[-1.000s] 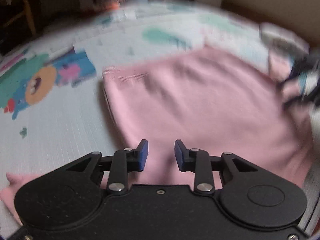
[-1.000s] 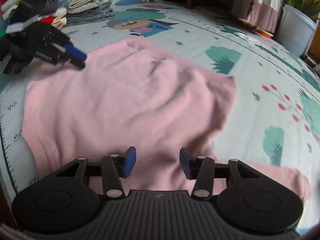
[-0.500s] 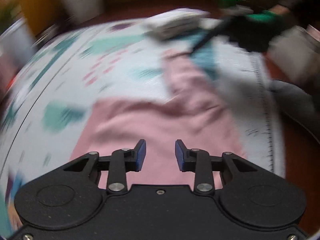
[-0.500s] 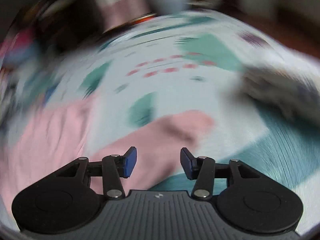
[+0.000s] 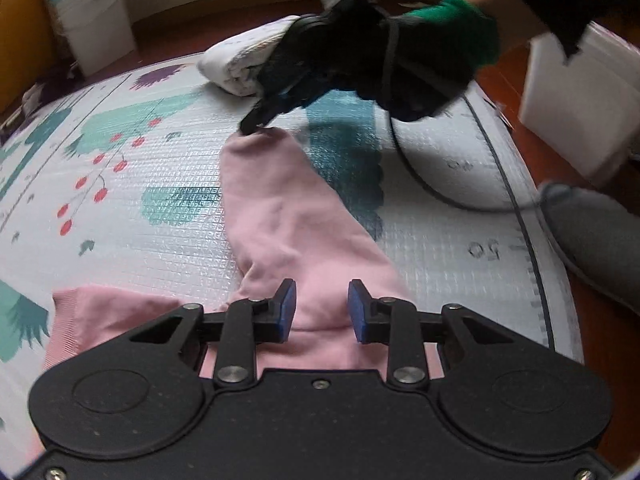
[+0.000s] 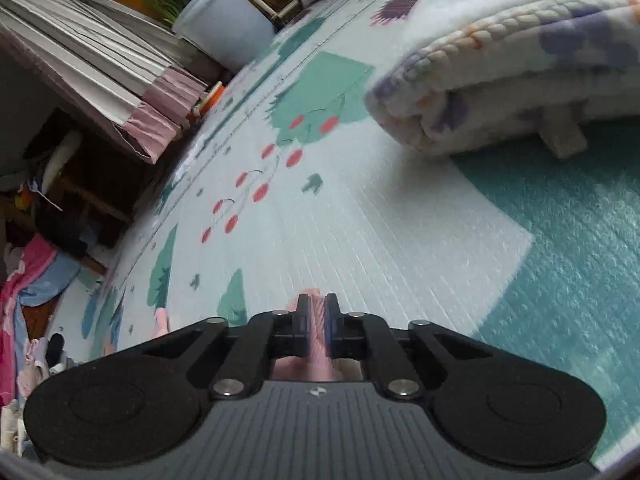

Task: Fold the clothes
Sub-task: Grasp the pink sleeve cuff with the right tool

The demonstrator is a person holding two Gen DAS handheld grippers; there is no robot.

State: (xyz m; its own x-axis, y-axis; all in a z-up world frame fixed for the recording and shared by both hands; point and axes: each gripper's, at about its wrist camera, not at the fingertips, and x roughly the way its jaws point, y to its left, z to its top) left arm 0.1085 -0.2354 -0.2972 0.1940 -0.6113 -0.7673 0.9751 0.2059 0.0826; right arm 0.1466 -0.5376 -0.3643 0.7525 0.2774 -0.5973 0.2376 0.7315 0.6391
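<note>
Soft daylight, strong fisheye bending.
The play mat is evenly lit; beyond it, the gloved hand blurs slightly.

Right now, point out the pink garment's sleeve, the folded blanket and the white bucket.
pink garment's sleeve (image 5: pixel 276 208): left wrist view, middle of the sleeve lying on the mat.
folded blanket (image 6: pixel 520 80): right wrist view, its folded side facing the camera.
white bucket (image 5: pixel 96 20): left wrist view, its side wall.

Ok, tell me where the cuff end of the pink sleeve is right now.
In the left wrist view the sleeve cuff lies upper centre on the play mat, pinched in the right gripper, just below the folded white blanket.
</note>
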